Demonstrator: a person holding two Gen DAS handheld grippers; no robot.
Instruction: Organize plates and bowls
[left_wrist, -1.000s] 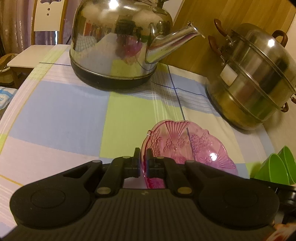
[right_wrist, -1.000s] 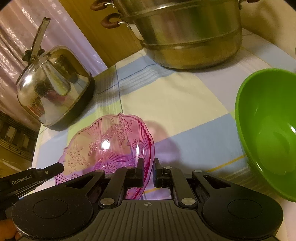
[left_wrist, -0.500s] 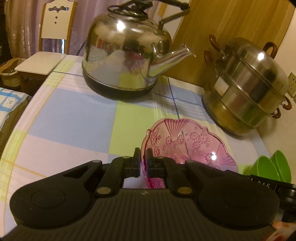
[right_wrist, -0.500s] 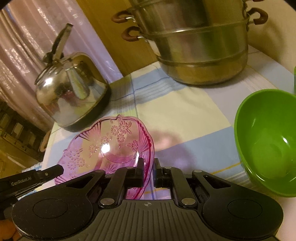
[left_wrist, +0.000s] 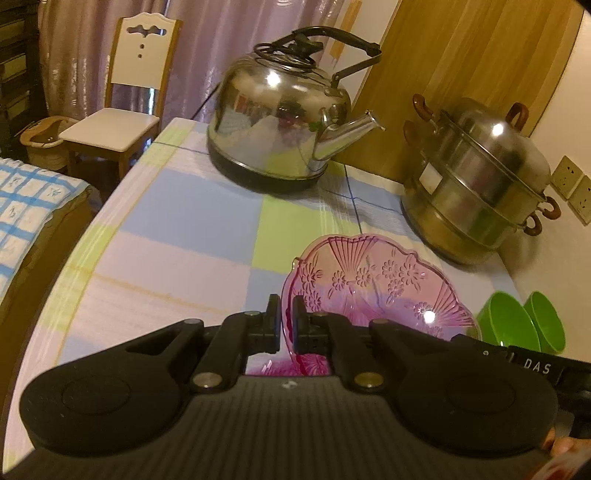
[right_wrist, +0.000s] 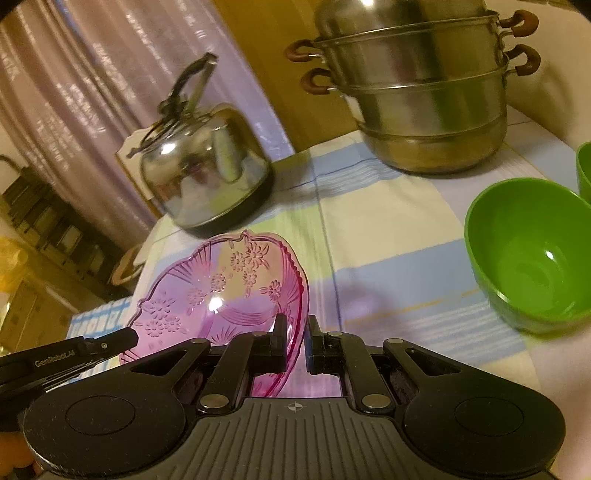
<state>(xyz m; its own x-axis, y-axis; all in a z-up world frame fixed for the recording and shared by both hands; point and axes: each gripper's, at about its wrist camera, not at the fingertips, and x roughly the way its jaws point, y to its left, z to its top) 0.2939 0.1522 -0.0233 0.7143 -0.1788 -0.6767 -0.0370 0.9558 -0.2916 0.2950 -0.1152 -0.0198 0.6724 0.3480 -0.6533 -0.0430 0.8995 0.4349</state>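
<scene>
A pink glass plate (left_wrist: 380, 291) with a scalloped, flower-patterned rim hangs above the checked tablecloth, held from both sides. My left gripper (left_wrist: 285, 314) is shut on its left rim. My right gripper (right_wrist: 296, 332) is shut on the plate (right_wrist: 221, 295) at its right rim. The other gripper's black body shows at the right edge of the left wrist view and the lower left of the right wrist view. Two green bowls (left_wrist: 511, 325) sit on the table to the right; the nearer green bowl (right_wrist: 532, 251) lies right of the plate.
A steel kettle (left_wrist: 280, 122) stands at the back of the table (left_wrist: 177, 210), and a stacked steel steamer pot (left_wrist: 476, 188) at the back right near the wall. A white chair (left_wrist: 122, 110) and a blue checked bed lie beyond the table's left edge.
Both grippers have risen and drawn back with the pink plate between them. The kettle, steamer and green bowls look smaller and farther off. Both grips stay the same.
</scene>
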